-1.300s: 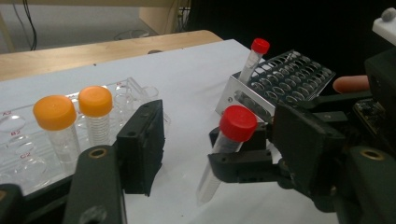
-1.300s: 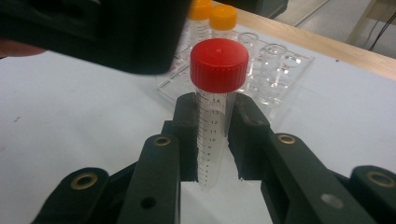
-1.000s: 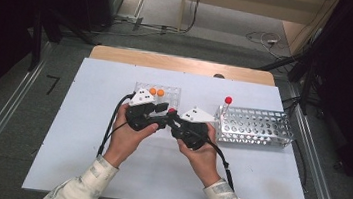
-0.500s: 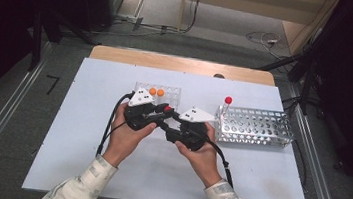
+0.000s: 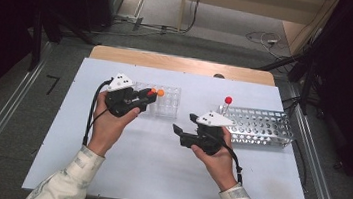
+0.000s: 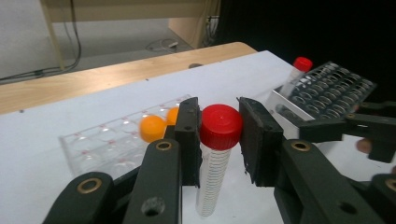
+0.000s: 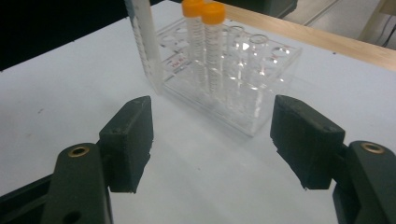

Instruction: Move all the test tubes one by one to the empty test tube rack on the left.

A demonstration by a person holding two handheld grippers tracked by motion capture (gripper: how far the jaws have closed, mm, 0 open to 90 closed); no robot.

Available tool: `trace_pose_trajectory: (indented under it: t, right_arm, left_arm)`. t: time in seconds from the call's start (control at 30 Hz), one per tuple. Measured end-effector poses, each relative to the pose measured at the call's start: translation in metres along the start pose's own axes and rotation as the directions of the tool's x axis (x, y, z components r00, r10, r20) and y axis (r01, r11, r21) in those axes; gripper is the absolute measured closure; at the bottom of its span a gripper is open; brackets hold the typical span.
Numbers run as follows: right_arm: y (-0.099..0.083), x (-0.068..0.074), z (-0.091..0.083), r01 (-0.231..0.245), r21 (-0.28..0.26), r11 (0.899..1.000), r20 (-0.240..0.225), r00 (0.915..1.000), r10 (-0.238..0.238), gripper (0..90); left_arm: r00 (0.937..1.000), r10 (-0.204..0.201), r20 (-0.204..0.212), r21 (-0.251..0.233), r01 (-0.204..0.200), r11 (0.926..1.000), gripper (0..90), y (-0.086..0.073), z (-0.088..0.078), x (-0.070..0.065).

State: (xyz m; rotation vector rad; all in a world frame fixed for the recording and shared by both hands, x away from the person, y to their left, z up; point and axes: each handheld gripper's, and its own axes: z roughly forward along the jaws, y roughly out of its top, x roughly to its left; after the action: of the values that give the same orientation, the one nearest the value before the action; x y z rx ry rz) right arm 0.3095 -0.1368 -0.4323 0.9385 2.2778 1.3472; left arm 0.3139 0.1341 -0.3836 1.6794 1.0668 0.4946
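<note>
The red-capped tube (image 6: 216,158) is running off the bottom edge at six o'clock (its tip unseen), while the left gripper (image 6: 218,140) is covering its sides.

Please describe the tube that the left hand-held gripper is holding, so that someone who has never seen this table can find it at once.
On the white table find the clear plastic rack near the far left. Just in front of it, the left hand-held gripper is shut on an upright clear tube with printed graduation marks. Its cap is red, while the two tubes standing in that rack have orange caps.
</note>
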Motion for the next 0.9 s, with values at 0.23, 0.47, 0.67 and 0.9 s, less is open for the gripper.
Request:
trace_pose_trajectory:
  t: [0.23, 0.47, 0.67, 0.9]
  right_arm:
    - [-0.005, -0.012, -0.011, -0.013, -0.009, 1.000, 0.021, 0.9997, 0.013, 28.7]
    - [-0.011, -0.018, -0.016, -0.039, -0.010, 0.999, 0.031, 0.9987, 0.039, 29.2]
    - [-0.013, -0.022, -0.019, -0.044, -0.015, 0.999, 0.035, 0.9984, 0.044, 29.4]
    - [-0.013, -0.023, -0.020, -0.048, -0.020, 0.999, 0.035, 0.9982, 0.049, 29.5]
  left_arm:
    - [0.9993, -0.005, -0.036, -0.005, 0.005, 1.0000, 70.9, 0.013, 0.000, 0.012]
    - [0.9968, -0.009, -0.080, -0.004, 0.009, 1.0000, 70.9, 0.022, 0.006, 0.021]
    - [0.9935, -0.007, -0.114, -0.011, 0.006, 0.9999, 71.0, 0.030, 0.013, 0.026]
    - [0.9883, 0.001, -0.152, -0.013, -0.003, 0.9999, 70.9, 0.032, 0.021, 0.032]
